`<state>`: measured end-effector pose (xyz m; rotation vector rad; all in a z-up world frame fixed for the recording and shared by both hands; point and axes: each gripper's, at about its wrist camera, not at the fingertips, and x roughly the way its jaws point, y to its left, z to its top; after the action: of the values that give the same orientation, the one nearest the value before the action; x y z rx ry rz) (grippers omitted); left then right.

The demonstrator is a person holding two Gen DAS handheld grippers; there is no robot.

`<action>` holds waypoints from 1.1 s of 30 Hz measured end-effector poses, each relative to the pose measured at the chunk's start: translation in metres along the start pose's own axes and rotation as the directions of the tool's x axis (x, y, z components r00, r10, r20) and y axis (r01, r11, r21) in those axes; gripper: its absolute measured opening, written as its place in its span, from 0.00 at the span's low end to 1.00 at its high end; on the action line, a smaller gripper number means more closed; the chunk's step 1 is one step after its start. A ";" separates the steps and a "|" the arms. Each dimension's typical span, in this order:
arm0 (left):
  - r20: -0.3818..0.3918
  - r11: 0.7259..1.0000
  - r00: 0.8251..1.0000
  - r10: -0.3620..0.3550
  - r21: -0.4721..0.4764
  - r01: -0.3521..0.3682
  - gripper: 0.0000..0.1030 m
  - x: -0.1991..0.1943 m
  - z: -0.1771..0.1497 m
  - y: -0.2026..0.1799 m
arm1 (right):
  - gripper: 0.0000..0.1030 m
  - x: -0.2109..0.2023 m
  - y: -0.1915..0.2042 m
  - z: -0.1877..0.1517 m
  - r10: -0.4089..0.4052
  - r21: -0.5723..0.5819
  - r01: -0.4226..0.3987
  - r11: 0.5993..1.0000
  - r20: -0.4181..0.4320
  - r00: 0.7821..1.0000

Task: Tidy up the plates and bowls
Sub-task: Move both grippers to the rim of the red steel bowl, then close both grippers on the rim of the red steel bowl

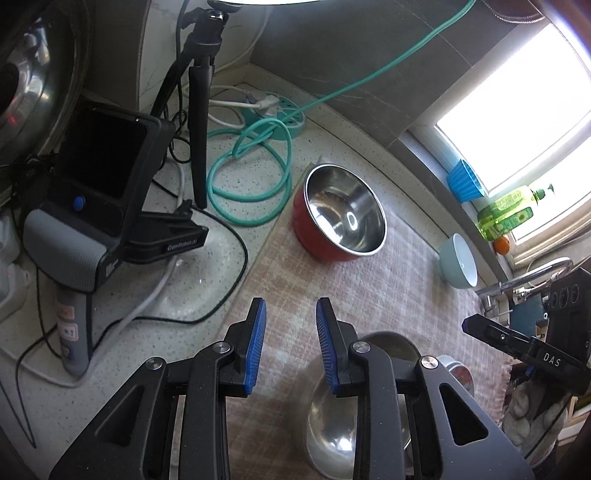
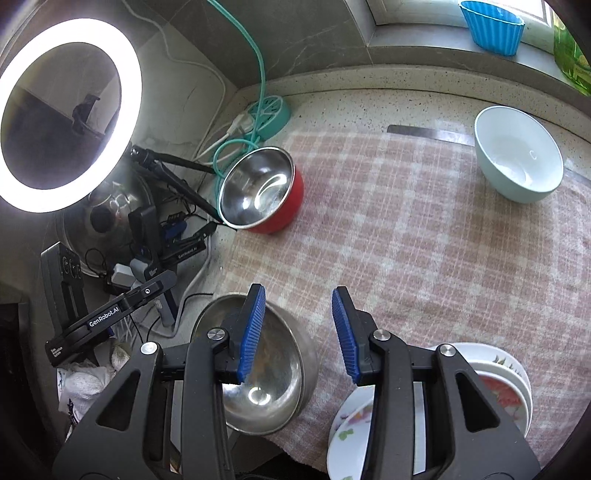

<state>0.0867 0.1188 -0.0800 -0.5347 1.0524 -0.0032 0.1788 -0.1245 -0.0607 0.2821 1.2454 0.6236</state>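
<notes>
A red bowl with a steel inside stands at the far left of the checked cloth. A pale blue bowl stands at the far right. A plain steel bowl sits at the near edge. Flowered plates and stacked bowls lie near right. My left gripper is open and empty above the cloth, left of the steel bowl. My right gripper is open and empty over the steel bowl's right rim.
A ring light on a tripod, a teal cable and power strip, and a docked device crowd the counter at left. A blue cup and green bottle stand on the windowsill. A tap is at right.
</notes>
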 end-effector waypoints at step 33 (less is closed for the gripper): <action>-0.072 0.999 0.997 0.018 -0.038 -0.020 0.25 0.079 0.080 -0.001 | 0.28 0.119 0.000 0.083 0.039 0.103 -0.028 0.994 -0.099 0.994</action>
<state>0.1932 0.1318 -0.1143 -0.5633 1.1292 0.0151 0.2783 -0.0441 -0.1286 0.3600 1.3742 0.6107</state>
